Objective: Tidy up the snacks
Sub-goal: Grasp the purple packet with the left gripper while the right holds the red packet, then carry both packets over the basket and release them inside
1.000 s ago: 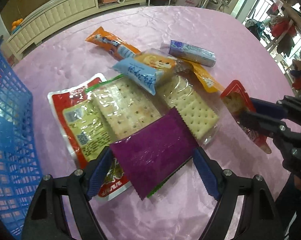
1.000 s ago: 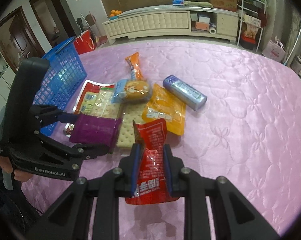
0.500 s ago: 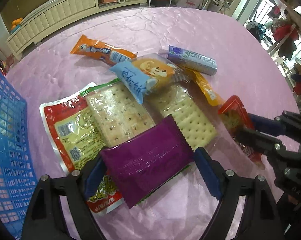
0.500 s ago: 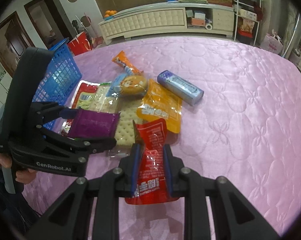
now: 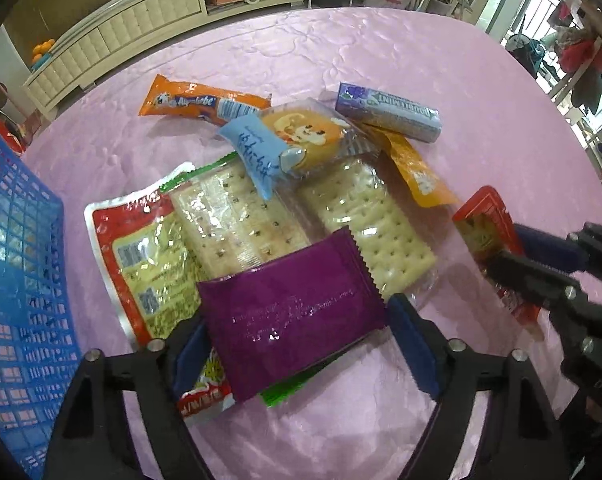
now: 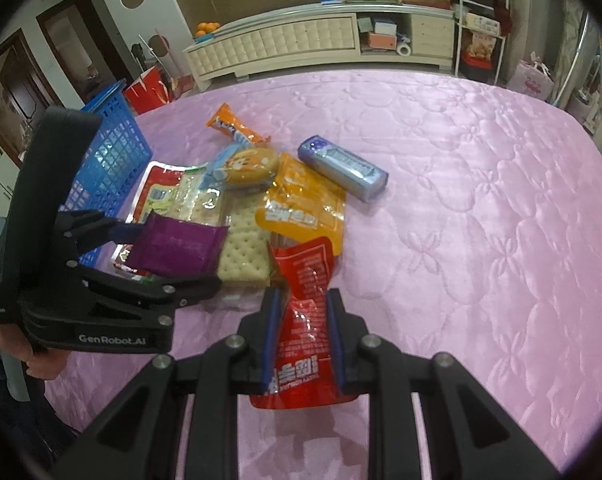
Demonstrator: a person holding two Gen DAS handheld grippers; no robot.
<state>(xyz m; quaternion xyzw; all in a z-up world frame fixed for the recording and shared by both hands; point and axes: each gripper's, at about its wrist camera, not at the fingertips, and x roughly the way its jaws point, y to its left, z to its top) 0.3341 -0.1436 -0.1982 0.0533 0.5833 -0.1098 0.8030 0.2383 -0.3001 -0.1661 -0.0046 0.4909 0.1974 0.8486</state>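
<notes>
The left gripper (image 5: 297,340) has its 2 blue-padded jaws clamped on the short ends of a purple packet (image 5: 291,308), which sits across them above the pile. In the right wrist view, the right gripper (image 6: 303,340) pinches a red pouch (image 6: 305,320) between its 2 jaws, the pouch standing roughly upright with its top flaring out beyond the pads.

Just past the purple packet lie 2 clear-wrapped cracker packs (image 5: 353,220) side by side on the pink quilted tablecloth (image 5: 461,92), overlapping a red-edged pouch (image 5: 137,256) to their left. On top of the crackers rests a cake packet with a cartoon face (image 5: 301,140), and an orange pouch (image 6: 301,204) lies at their right.

Farther out are an orange stick snack (image 5: 201,102) and a purple gum pack (image 5: 387,112), apart from each other. A blue basket (image 5: 17,288) stands at the left edge of the table; its contents, if any, are hard to make out.
</notes>
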